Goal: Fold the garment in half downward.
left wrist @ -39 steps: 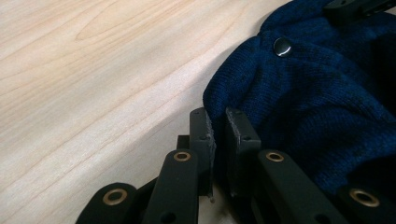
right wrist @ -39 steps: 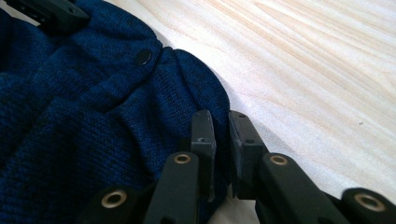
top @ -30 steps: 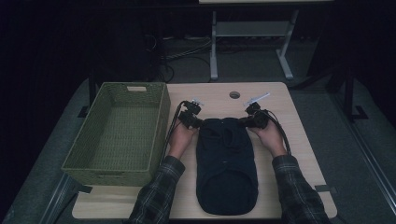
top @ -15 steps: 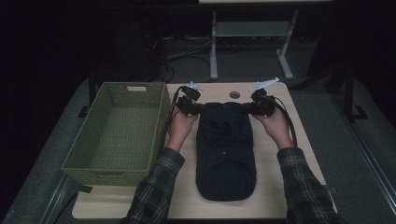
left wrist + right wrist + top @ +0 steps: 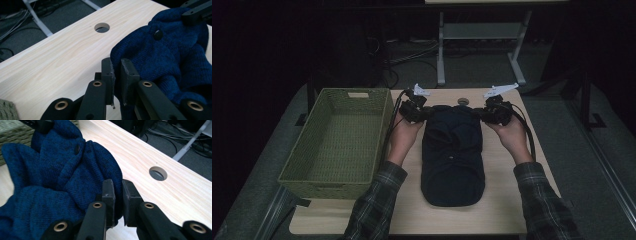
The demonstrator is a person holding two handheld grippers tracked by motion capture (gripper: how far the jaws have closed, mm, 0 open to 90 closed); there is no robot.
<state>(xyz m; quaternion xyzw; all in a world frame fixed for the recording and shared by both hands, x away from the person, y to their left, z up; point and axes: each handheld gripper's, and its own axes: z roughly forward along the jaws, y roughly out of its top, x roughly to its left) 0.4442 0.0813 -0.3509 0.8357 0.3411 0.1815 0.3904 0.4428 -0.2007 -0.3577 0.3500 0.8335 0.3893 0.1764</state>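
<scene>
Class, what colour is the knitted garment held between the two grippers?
Dark blue knitted garment, clearest in the right gripper view.

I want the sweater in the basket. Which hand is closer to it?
Left. The left gripper pinches the blue sweater on the side beside the green basket; the right gripper pinches the far side.

Both grippers, left [image 5: 424, 114] and right [image 5: 486, 113], are lifting the navy knit sweater's [image 5: 453, 150] top edge higher off the table [image 5: 502, 210].

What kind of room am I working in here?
Probably a lab or workshop bench, not a home: a pale wooden table with a round cable hole, a metal-framed stand behind it, and loose cables on grey carpet.
</scene>
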